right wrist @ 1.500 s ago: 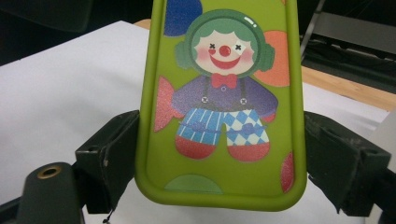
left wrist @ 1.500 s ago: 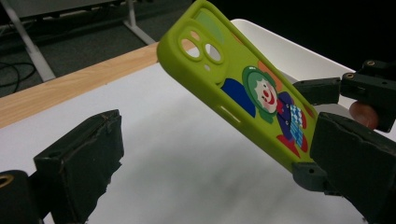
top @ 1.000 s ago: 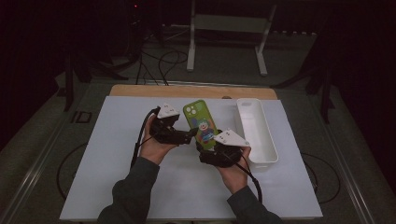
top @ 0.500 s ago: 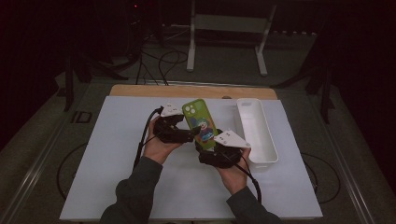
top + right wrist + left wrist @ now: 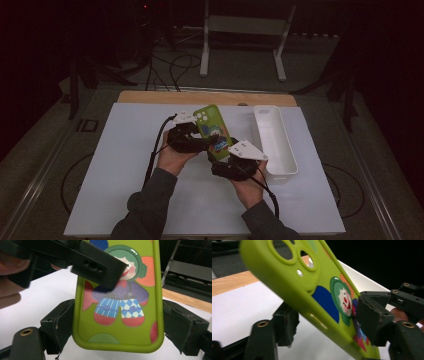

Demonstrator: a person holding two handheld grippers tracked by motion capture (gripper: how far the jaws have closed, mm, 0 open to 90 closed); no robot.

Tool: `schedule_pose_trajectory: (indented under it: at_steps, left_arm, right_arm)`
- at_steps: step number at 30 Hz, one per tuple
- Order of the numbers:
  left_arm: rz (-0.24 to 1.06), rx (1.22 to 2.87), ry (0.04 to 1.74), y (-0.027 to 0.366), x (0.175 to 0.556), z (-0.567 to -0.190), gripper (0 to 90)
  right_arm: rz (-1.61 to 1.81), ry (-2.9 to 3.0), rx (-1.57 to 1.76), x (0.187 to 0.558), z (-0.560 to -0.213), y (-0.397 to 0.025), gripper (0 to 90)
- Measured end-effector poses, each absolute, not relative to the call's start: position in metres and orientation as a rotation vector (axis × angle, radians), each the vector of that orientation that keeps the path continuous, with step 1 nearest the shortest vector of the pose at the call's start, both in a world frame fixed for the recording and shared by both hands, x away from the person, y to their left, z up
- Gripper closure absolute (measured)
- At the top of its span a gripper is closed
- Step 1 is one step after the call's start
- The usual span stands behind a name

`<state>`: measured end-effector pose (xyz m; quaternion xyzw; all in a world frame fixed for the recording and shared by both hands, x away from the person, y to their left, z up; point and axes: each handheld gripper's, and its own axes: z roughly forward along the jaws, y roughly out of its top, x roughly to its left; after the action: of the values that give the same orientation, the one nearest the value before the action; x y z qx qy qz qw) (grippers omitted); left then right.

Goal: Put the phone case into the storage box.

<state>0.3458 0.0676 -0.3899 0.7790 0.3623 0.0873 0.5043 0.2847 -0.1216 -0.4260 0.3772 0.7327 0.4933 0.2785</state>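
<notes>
A lime-green phone case with a clown picture is held tilted above the white table cover, camera holes at its far end. My left gripper comes in from the left and is shut across the case's middle, one pad on the printed face, the other behind. My right gripper is shut on the case's near end; in the right gripper view the case sits between both pads, and a jaw of the left gripper crosses its upper part. The left gripper and right gripper both grip it.
A long white tray lies just right of the right hand, running front to back. The white table cover is bare on the left and front. A wooden strip edges the far side, with cables and a metal stand behind.
Both hands have shifted a little to the right and nearer, and the case has tilted up more steeply. Both grippers keep their hold.
</notes>
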Motion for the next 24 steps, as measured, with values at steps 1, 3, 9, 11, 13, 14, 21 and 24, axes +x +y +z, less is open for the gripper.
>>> schedule_pose_trajectory:
  at_steps: [1, 3, 9, 11, 13, 14, 21, 24]
  left_arm:
    - [0.200, 1.879, 0.865, 0.0669, 0.3459, -0.3900, 40.4]
    - [0.192, 1.877, 0.852, 0.0657, 0.3456, -0.3899, 44.5]
    - [0.167, 1.843, 0.823, 0.0675, 0.3452, -0.3883, 57.5]
    - [0.159, 1.830, 0.813, 0.0681, 0.3450, -0.3876, 61.6]
    - [0.163, 1.821, 0.801, 0.0685, 0.3443, -0.3870, 65.4]
    - [0.163, 1.817, 0.794, 0.0686, 0.3441, -0.3867, 66.8]
    - [0.141, 1.795, 0.752, 0.0677, 0.3417, -0.3853, 80.7]
    - [0.133, 1.798, 0.738, 0.0668, 0.3408, -0.3849, 83.0]
  right_arm:
    - [1.327, 1.965, 1.004, 0.2846, -0.4259, -0.1213, 15.7]
    - [1.333, 1.963, 0.994, 0.2838, -0.4259, -0.1203, 15.7]
    - [1.339, 1.958, 0.994, 0.2836, -0.4258, -0.1212, 15.7]
    - [1.338, 1.958, 0.996, 0.2837, -0.4257, -0.1213, 15.8]
    - [1.337, 1.958, 0.997, 0.2838, -0.4258, -0.1215, 15.9]
    - [1.336, 1.959, 0.997, 0.2839, -0.4259, -0.1215, 15.8]
    - [1.333, 1.967, 1.005, 0.2850, -0.4275, -0.1203, 16.0]
    - [1.329, 1.969, 1.010, 0.2849, -0.4279, -0.1196, 16.1]
